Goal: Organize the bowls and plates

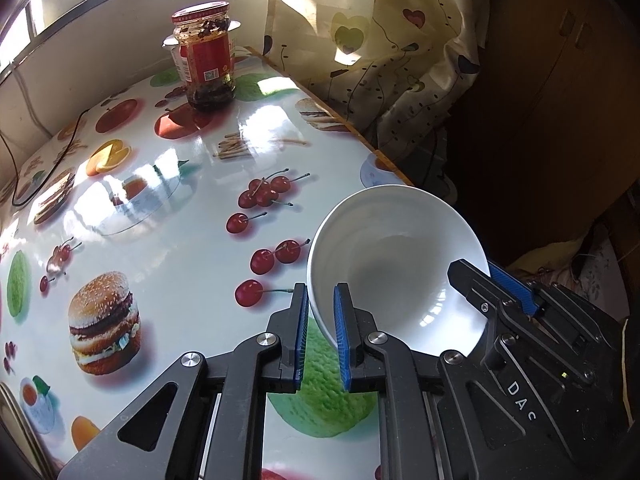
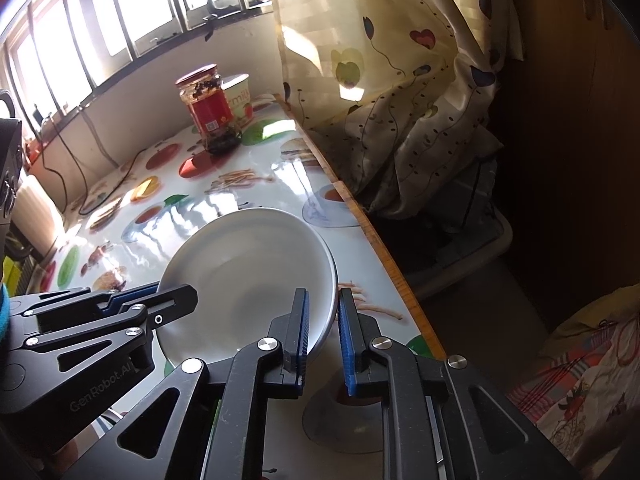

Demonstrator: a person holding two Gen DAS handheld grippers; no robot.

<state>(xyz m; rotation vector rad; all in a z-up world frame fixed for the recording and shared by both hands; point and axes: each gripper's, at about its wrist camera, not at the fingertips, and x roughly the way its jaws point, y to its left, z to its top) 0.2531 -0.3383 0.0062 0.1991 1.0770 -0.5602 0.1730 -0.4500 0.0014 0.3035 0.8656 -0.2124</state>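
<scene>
A white bowl (image 1: pixel 396 264) (image 2: pixel 248 272) is held tilted near the right edge of the food-print table (image 1: pixel 180 240) (image 2: pixel 280 184), with its shadow on the tabletop under it. My left gripper (image 1: pixel 322 292) is shut on the bowl's left rim, one blue pad inside and one outside. My right gripper (image 2: pixel 323 296) is shut on the opposite rim the same way. Each gripper also shows in the other's view: the right gripper (image 1: pixel 480 268) at the bowl's far rim, the left gripper (image 2: pixel 176 292) at its left rim. The bowl is empty.
A red-lidded sauce jar (image 1: pixel 206 60) (image 2: pixel 212 112) stands at the table's far end with a paper cup (image 2: pixel 240 96) behind it. A patterned curtain (image 1: pixel 380 40) (image 2: pixel 400 80) hangs past the table's right edge. Black cables (image 1: pixel 48 160) run along the far left wall.
</scene>
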